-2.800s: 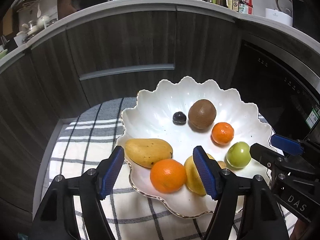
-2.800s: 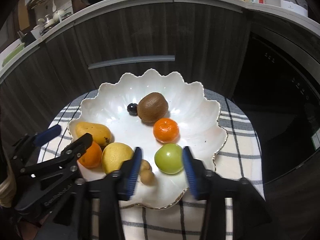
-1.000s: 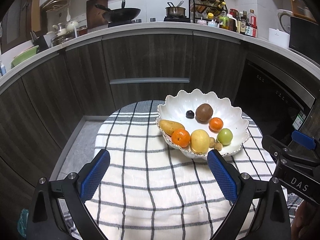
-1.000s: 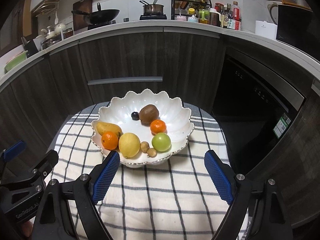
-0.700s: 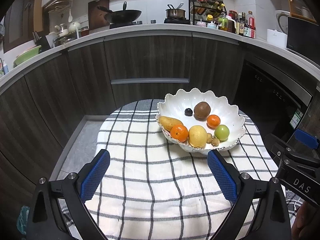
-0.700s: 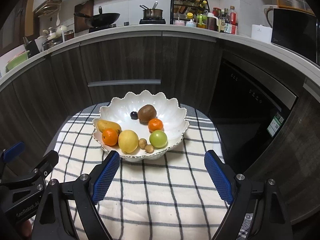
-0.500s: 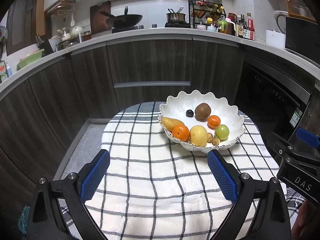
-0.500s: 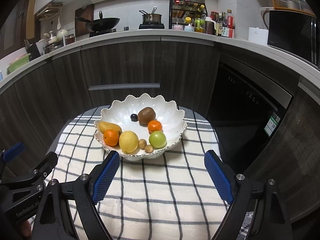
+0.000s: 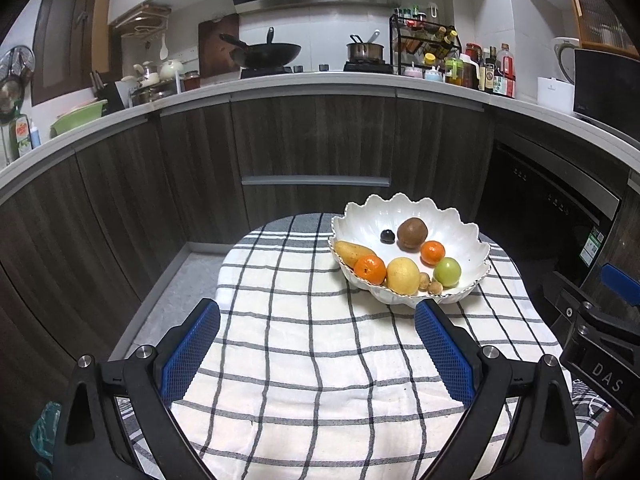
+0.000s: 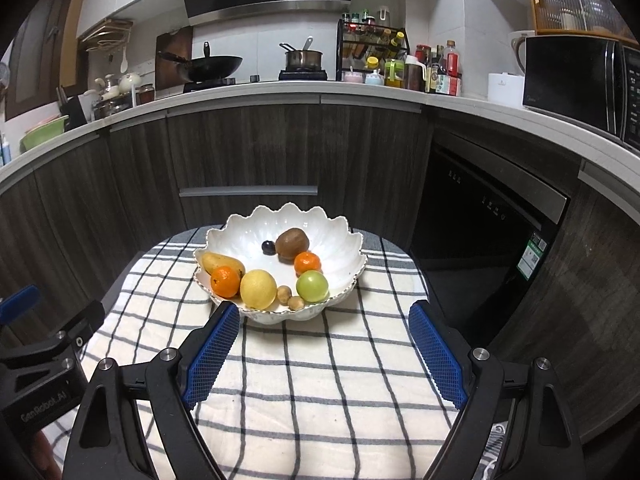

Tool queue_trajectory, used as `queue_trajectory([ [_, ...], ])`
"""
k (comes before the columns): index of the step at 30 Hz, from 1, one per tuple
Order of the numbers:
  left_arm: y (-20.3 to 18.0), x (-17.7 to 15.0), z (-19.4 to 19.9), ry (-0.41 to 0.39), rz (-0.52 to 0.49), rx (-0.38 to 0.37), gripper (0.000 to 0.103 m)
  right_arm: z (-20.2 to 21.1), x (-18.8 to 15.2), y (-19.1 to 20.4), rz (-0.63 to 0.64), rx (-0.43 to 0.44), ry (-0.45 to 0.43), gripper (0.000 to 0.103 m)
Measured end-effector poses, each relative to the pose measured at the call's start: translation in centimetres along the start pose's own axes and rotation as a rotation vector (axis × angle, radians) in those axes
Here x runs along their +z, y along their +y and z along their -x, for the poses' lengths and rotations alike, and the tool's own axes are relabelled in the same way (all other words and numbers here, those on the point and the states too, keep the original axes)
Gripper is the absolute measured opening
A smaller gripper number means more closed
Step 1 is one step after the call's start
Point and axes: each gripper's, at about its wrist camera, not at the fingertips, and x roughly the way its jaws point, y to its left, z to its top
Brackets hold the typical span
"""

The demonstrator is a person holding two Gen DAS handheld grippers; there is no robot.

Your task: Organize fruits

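Fruit sits together in a white scalloped bowl [image 10: 344, 248] at the far end of the checked cloth [image 10: 320, 380]: a kiwi [image 10: 292, 243], two oranges, a lemon [image 10: 258, 288], a green apple [image 10: 312, 286], a mango [image 10: 218, 261] and a dark grape. Left gripper [image 9: 317, 340] and right gripper [image 10: 324, 342] both stand wide apart, empty, short of the bowl.

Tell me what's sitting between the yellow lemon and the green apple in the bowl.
Two small brown round fruits lie side by side between the lemon and the green apple, near the bowl's front rim. The right wrist view shows this best.
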Motion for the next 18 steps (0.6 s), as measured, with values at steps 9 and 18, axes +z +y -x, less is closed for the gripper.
queue_trajectory([
  [9, 0.3, -0.5, 0.7, -0.024, 0.005, 0.007, 0.099, 0.9, -0.7, -0.2, 0.001, -0.007, -0.033, 0.088],
  [18, 0.4, -0.5, 1.0, -0.034, 0.012, 0.009, 0.099, 1.3, -0.7, -0.2, 0.002, -0.014, -0.051, 0.091],
])
